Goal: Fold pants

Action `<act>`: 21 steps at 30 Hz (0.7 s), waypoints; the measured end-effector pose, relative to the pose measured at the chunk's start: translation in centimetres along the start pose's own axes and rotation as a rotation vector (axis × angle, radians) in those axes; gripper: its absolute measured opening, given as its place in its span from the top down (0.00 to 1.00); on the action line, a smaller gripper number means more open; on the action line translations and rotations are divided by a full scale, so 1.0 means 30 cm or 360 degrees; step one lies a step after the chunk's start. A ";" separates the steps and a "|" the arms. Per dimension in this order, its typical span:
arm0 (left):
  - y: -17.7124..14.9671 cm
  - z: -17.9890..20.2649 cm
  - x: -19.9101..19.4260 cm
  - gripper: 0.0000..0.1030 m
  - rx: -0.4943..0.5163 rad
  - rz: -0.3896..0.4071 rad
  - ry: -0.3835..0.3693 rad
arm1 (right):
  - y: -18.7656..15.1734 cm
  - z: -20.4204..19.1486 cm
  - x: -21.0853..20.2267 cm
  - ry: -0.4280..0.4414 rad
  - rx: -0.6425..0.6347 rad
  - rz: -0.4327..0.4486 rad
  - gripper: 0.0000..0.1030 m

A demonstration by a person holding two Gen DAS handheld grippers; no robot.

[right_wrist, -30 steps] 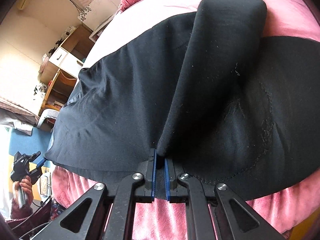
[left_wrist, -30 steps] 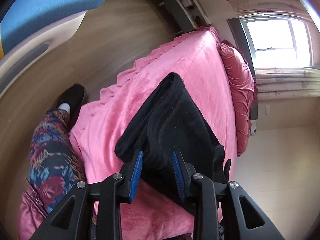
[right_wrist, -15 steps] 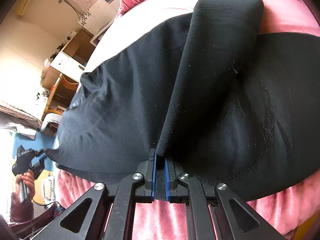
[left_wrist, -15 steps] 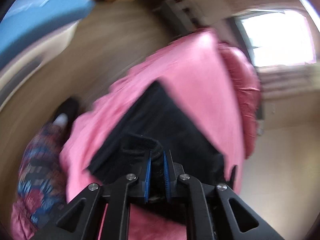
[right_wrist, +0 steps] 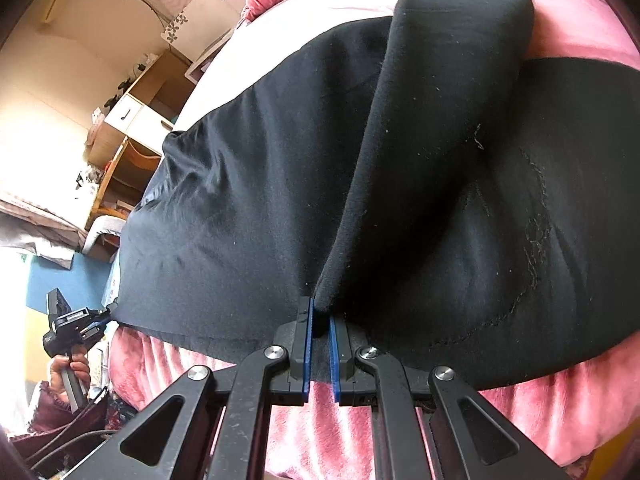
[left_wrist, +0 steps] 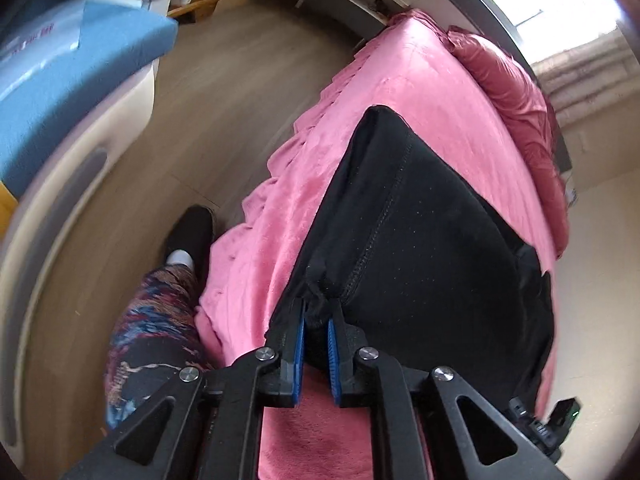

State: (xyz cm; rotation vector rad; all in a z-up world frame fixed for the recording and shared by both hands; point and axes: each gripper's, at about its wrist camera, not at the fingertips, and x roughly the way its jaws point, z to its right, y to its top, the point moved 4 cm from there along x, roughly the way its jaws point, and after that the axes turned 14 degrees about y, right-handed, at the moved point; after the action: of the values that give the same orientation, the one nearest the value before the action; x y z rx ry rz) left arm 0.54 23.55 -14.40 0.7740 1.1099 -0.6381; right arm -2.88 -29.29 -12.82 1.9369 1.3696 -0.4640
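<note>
The black pants (left_wrist: 432, 248) lie spread across the pink bed (left_wrist: 424, 92), their near hem along the bed's near edge, one leg doubled back and rising in a thick roll toward the far side in the right wrist view. The left claw (left_wrist: 316, 344) pinches a bunched corner of cloth at the bed's left near edge; its jaws are opening a touch, yet the fabric is plainly wedged between the blue pads (left_wrist: 299, 344). The right claw (right_wrist: 319, 354) is clamped tight on the tip of the lifted fold at the near edge.

To do this fold well, both corners should probably rise together and travel at the same pace toward the far edge, keeping the hem taut between them (slack here would likely wrinkle the layer underneath). The left grip looks the weaker one, so firming it before lifting seems wise. The cloth is soft and heavy, and may slide off the near edge if dragged rather than lifted.
</note>
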 end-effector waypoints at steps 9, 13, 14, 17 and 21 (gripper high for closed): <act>0.057 -0.009 -0.181 0.73 -0.0069 0.0231 0.0231 | 0.010 0.026 -0.018 0.0078 0.0100 -0.0004 0.79; 0.041 0.135 -0.271 0.73 0.0165 0.0408 0.0157 | 0.035 0.008 -0.098 0.0012 0.0038 0.0031 0.71; 0.022 0.197 -0.269 0.73 0.0258 0.0411 0.0120 | 0.047 0.005 -0.127 -0.0007 0.0027 0.0058 0.71; -0.053 0.358 -0.217 0.73 0.0520 0.0357 0.0042 | 0.096 0.006 -0.210 -0.0059 0.0009 0.0150 0.69; -0.178 0.550 -0.131 0.73 0.0828 0.0287 0.0002 | 0.191 0.010 -0.268 -0.0164 -0.0004 0.0258 0.66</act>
State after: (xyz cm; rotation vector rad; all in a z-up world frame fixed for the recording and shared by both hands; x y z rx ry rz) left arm 3.95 7.35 -7.87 1.3043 0.8670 -0.7827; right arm -0.58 -35.94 -5.90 1.9752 1.1376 -0.4764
